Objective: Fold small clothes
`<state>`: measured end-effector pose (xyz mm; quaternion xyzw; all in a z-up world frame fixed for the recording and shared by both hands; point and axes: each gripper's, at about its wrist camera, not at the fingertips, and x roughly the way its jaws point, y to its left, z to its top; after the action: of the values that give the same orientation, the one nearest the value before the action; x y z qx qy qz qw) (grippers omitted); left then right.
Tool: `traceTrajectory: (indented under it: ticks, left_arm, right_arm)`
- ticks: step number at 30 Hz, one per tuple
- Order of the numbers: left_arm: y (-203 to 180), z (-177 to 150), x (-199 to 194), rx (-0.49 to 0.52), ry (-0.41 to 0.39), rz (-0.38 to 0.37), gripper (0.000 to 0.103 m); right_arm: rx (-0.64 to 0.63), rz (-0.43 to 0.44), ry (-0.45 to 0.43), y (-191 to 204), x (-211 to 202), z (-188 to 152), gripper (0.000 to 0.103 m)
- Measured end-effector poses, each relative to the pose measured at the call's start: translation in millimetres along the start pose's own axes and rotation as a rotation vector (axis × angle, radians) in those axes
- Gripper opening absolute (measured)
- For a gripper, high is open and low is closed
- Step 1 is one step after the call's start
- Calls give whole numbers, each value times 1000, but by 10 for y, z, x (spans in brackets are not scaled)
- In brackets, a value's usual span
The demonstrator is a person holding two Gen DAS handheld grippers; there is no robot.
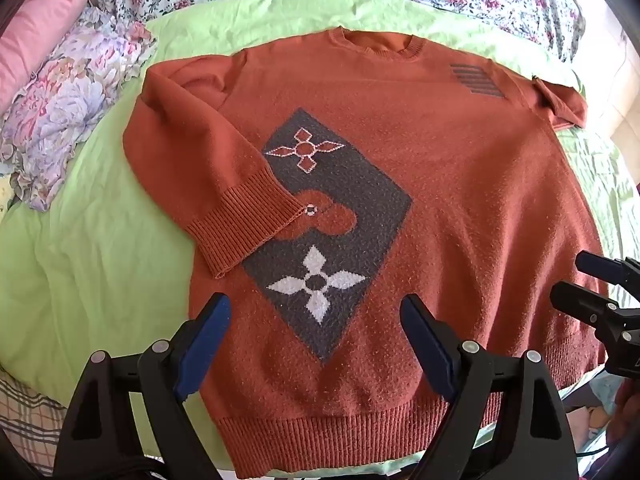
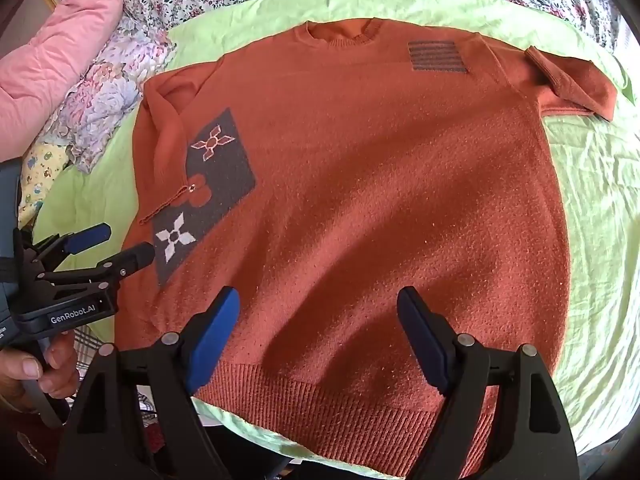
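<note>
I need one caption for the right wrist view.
Open right gripper above an orange sweater on a green sheet.

Rust-orange sweater [image 1: 460,184], one; green sheet [image 1: 100,240], one; pink quilt [image 2: 60,40], one; floral bedding pieces [image 1: 68,120], two; claws, two: left claw [image 1: 316,320], right claw [image 2: 318,312]

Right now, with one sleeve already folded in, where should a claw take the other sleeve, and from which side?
Grip the sleeve at its free end, coming from the sweater's outer right side. It lies bunched outward at the shoulder on the green sheet, so that edge is clear to pinch and draw inward.
</note>
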<state>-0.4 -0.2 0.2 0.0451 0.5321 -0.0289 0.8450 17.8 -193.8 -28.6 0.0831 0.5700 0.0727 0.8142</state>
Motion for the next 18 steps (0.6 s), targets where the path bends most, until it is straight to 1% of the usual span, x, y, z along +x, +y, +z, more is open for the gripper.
traceTrajectory:
  ticks: [11, 12, 18]
  left_arm:
    - [-9, 0, -25, 6, -8, 1, 87]
    - [-45, 58, -38, 4, -8, 2, 87]
    - [-48, 73, -55, 2, -17, -1, 87]
  right_arm:
    - [4, 3, -1, -4, -5, 9, 81]
    - [5, 3, -1, -4, -6, 10, 81]
    - [12, 4, -4, -32, -9, 19, 81]
